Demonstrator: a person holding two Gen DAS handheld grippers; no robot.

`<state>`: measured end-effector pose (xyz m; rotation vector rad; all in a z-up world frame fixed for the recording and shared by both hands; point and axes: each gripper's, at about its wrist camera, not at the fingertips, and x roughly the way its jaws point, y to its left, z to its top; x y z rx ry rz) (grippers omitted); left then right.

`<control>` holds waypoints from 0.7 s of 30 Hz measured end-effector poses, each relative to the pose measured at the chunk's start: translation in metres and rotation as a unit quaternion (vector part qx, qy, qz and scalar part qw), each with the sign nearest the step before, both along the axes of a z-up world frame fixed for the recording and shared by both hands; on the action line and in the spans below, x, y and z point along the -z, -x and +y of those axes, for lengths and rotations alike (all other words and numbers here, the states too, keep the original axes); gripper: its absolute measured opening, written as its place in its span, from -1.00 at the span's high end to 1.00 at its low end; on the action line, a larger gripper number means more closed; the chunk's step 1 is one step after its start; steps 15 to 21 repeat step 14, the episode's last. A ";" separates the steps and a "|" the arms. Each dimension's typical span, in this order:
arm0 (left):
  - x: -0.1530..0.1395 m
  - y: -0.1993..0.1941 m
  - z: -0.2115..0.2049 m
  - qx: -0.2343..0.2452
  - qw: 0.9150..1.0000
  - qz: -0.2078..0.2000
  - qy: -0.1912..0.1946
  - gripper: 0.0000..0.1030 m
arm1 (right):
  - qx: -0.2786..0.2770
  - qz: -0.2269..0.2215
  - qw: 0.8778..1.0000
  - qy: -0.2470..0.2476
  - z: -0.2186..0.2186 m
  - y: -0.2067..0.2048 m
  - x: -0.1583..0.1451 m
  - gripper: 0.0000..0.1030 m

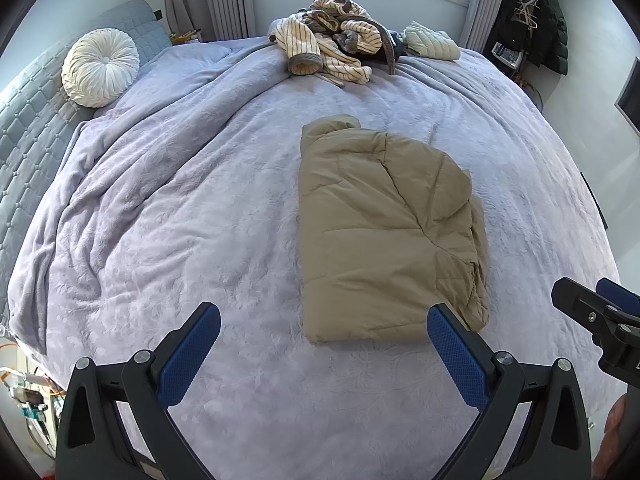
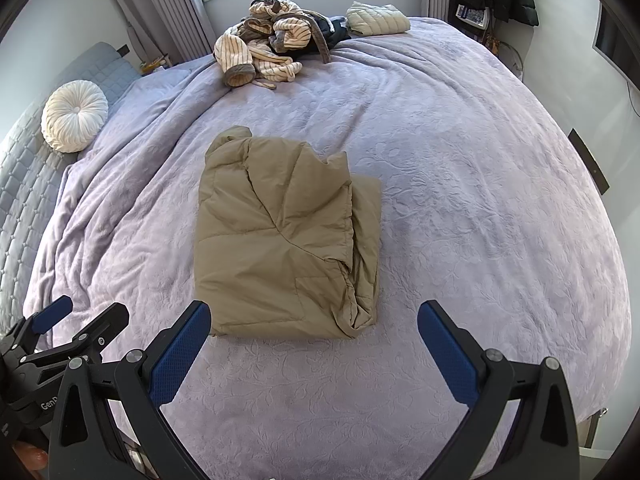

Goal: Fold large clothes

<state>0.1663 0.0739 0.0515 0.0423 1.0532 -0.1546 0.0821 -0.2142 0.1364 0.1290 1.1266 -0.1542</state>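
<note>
Bedroom scene viewed from two handheld grippers held side by side over the near edge of a bed covered by a lavender blanket (image 1: 200,200). Centre of the blanket holds a tan puffer jacket (image 1: 384,232), already folded into a compact, roughly rectangular bundle, with its layers stacked and a loose rumpled edge along its right side. The left gripper (image 1: 324,344) hangs above the blanket just short of the bundle's near edge, its blue-padded jaws spread wide and gripping nothing. The right gripper (image 2: 314,340) sits beside it in the same pose, jaws fully apart and empty, the bundle's near edge framed between its fingers. Neither tool touches the jacket. At the far end of the bed, near the window, lies a heap of unfolded cream-and-brown striped clothing (image 1: 332,44) tangled with something dark, and just to its right a small pale quilted garment (image 1: 430,42) that looks folded. A round white pleated cushion (image 1: 100,67) rests at the headboard on the left. Judging from this layout, the tan jacket's fold appears finished or nearly so, perhaps needing only its right edge tidied, while the striped heap is yet to be folded.
</note>
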 end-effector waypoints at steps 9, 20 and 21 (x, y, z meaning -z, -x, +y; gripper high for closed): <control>0.000 -0.003 0.000 0.006 1.000 -0.002 0.002 -1.00 | -0.002 0.002 1.000 -0.001 0.001 0.000 0.002 -0.99; -0.001 -0.005 -0.001 0.010 1.000 -0.002 0.003 -1.00 | -0.001 0.002 1.000 -0.001 0.002 -0.002 0.002 -0.99; -0.001 -0.005 -0.001 0.010 1.000 -0.002 0.003 -1.00 | -0.001 0.002 1.000 -0.001 0.002 -0.002 0.002 -0.99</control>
